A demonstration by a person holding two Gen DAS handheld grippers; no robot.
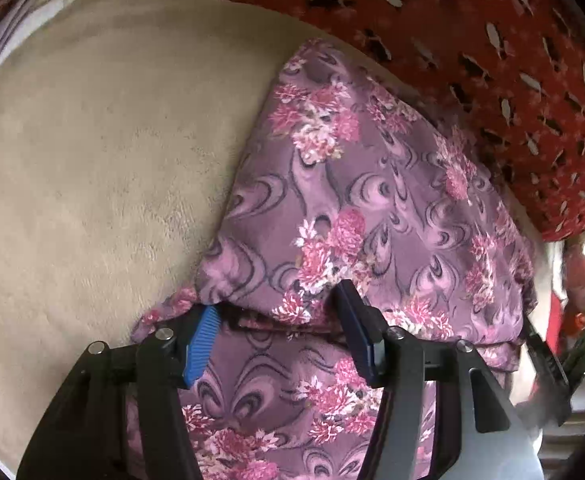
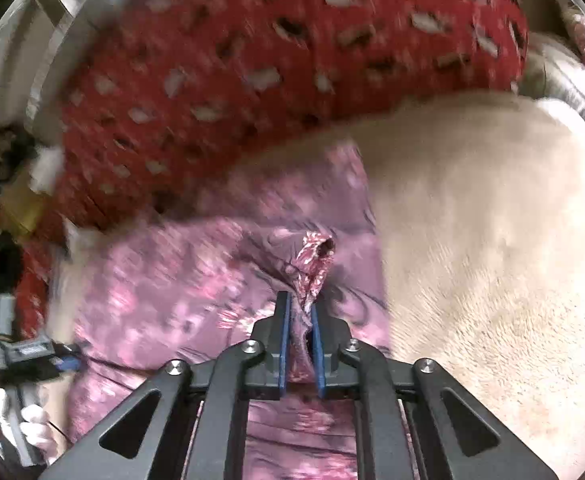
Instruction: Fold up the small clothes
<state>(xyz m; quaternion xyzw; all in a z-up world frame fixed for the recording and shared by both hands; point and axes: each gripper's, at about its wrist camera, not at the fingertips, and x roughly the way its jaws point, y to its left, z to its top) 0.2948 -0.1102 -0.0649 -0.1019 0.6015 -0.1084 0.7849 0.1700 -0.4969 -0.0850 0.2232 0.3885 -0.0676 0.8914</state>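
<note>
- While the purple floral garment point(image 1: 356, 200) lies partly folded on the beige fleece blanket point(image 1: 92, 160), we see our left gripper point(image 1: 276, 320) spread wide over its folded edge, clamping nothing.
- Our right gripper point(image 2: 301, 312) is pinched onto a bunched bit of the garment point(image 2: 312, 268); view is blurred.
- Red patterned cloth point(image 1: 472, 40) lies beyond the garment, touching its far edge.

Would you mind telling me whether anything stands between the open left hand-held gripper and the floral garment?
Nothing visible does: the left hand-held gripper sits directly over the purple floral garment, its fingers straddling a folded edge.
</note>
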